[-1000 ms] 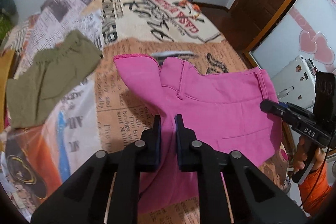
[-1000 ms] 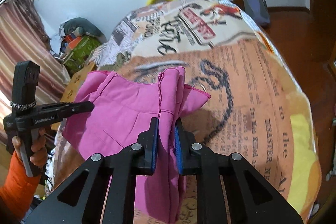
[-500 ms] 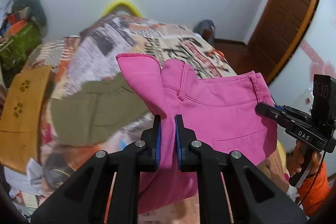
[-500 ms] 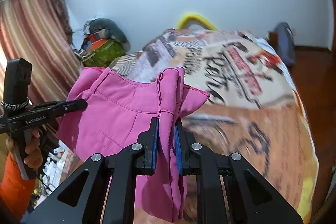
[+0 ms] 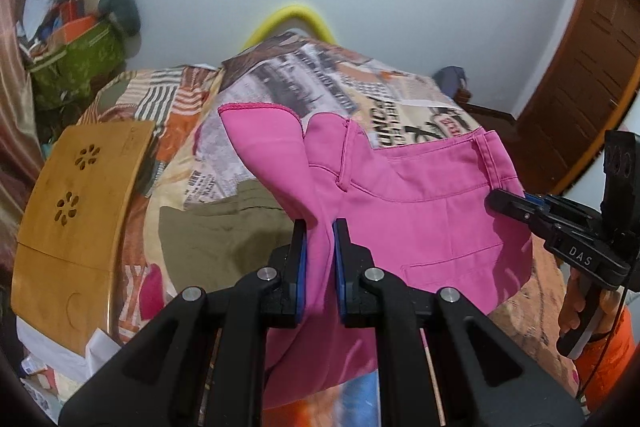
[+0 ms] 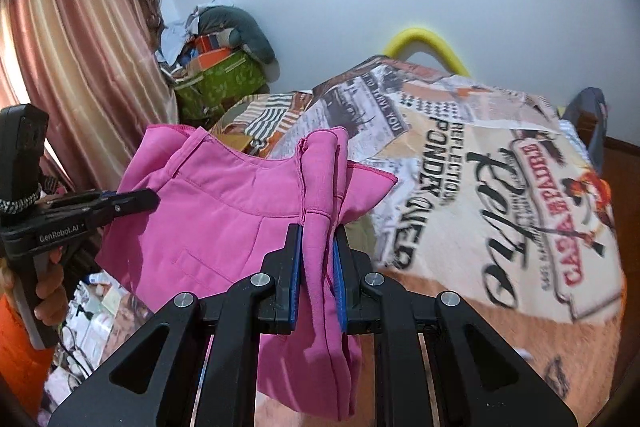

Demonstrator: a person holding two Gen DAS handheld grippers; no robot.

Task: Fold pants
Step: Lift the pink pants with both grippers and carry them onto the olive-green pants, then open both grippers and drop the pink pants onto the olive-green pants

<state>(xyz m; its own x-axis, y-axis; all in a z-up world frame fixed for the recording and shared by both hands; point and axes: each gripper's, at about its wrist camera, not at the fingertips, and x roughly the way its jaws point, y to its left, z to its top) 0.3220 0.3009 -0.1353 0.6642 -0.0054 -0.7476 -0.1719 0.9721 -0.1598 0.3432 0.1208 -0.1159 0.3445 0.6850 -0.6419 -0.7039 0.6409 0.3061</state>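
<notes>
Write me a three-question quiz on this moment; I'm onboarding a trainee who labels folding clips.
1. True or false: the left gripper and the right gripper both have their jaws shut on the pink pants.
2. What lies on the bed behind the pink pants? A) an olive-green garment B) a white towel C) a blue pillow
3. Fill in: the wooden board bears cut-outs shaped like ____.

Key: 1 true; 2 A, the olive-green garment; 3 flowers.
</notes>
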